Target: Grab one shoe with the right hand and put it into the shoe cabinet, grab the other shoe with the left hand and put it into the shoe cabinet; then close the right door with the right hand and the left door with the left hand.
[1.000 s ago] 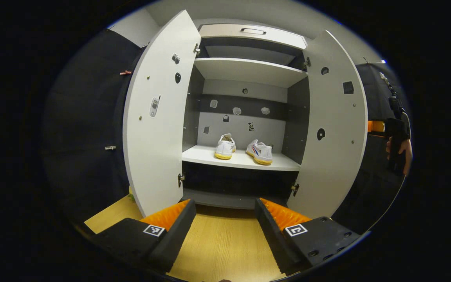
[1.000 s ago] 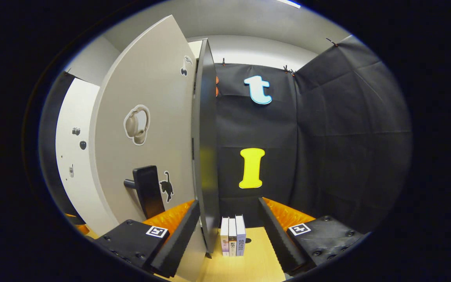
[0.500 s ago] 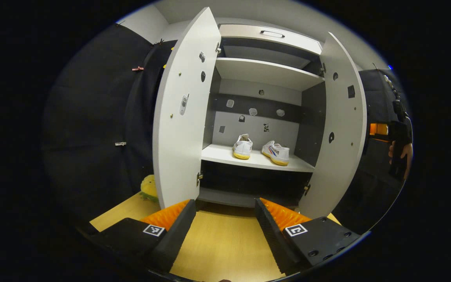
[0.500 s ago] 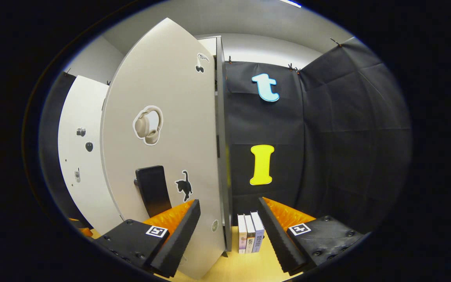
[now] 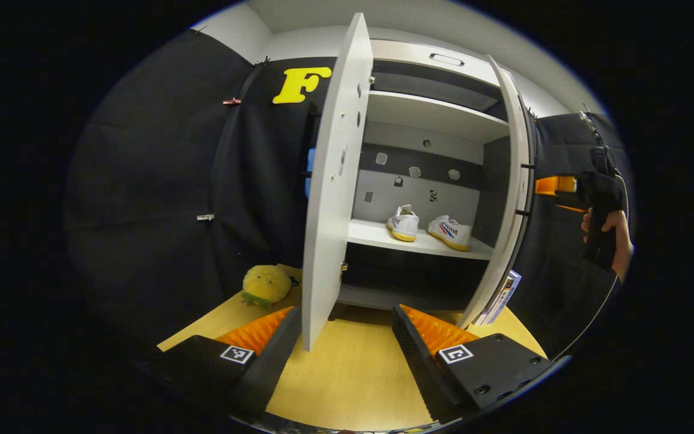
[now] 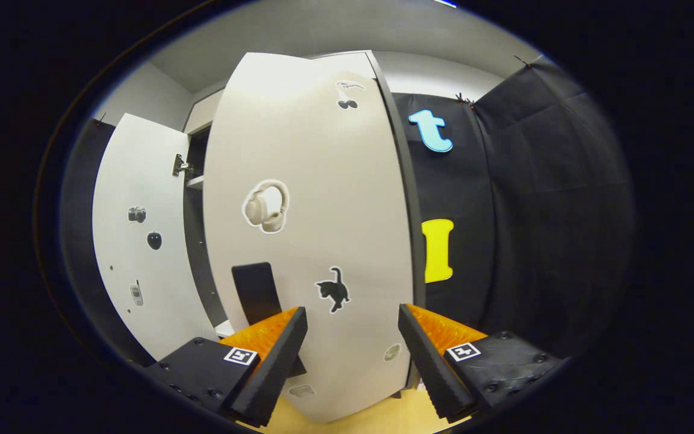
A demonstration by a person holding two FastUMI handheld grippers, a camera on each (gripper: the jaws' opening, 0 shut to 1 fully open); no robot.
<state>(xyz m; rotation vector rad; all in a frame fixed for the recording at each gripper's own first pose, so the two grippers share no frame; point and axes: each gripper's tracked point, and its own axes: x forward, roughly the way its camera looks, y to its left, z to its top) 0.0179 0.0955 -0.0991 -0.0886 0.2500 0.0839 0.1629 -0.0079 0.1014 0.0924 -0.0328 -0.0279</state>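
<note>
Two white shoes with yellow soles [image 5: 403,223] [image 5: 450,232] stand side by side on the middle shelf [image 5: 377,235] of the shoe cabinet. The left door [image 5: 330,181] stands open, edge-on to my left gripper [image 5: 347,330], which is open and empty above the wooden floor. The right door [image 5: 512,193] is swung partway shut. In the right gripper view its outer face [image 6: 323,199] is close ahead, with a black handle [image 6: 255,288] by my left finger. My right gripper [image 6: 352,339] is open and empty; farther off, a hand holds it [image 5: 600,205] beyond the right door.
A yellow plush toy [image 5: 265,284] lies on the floor left of the cabinet. Books [image 5: 499,297] stand behind the right door's lower edge. The left door's inner face [image 6: 136,253] shows at the left of the right gripper view. An upper shelf [image 5: 431,114] sits above the shoes.
The right door has swung further toward shut and now hides the books in the right gripper view. My left gripper has shifted left, so the left door looks edge-on and the plush toy shows fully.
</note>
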